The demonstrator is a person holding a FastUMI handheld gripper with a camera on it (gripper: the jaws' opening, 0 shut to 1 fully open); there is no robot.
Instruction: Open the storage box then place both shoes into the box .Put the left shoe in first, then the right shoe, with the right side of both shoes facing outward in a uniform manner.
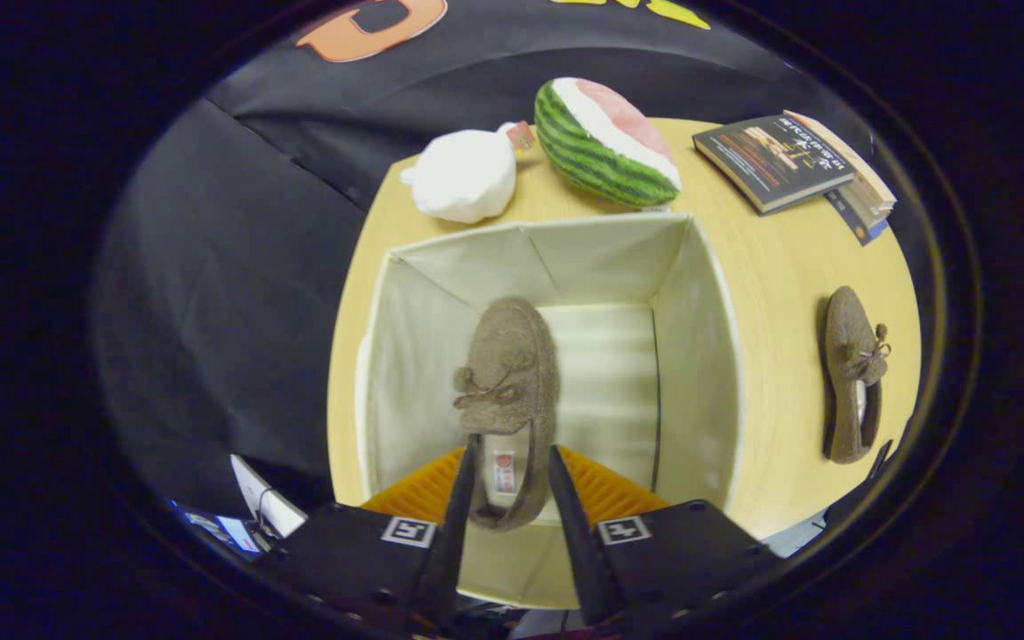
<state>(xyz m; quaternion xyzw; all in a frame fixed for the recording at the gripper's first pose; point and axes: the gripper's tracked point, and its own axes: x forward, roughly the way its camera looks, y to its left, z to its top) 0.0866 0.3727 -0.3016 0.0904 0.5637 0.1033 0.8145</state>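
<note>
A view looking down along the tongs (pixel 512 484) into an open cream fabric storage box (pixel 699 293) standing on a round wooden worktop (pixel 770 267). The tongs appear to be gripping the heel end of a brown felt-like slipper (pixel 512 373) with a small bow on top; its toe points away toward twelve o'clock and hangs inside the box, over the left half of the floor. Both fingers sit close against the heel rim, one on each side, though whether they press firmly is hard to tell. The second slipper (pixel 852 373) lies on the worktop outside the box, at three o'clock from it, toe also pointing away. Beyond the box at twelve o'clock rest a plush watermelon slice (pixel 605 142) and, at eleven o'clock, a white soft bundle (pixel 463 173); a stack of books (pixel 788 160) sits at two o'clock. Judging by its look, the slipper is light, soft and floppy, not fragile, with a fuzzy surface that should not slip easily. The stiffer heel collar or the side wall near the opening seems the best hold; the toe would probably sag and swing when pinched there.
</note>
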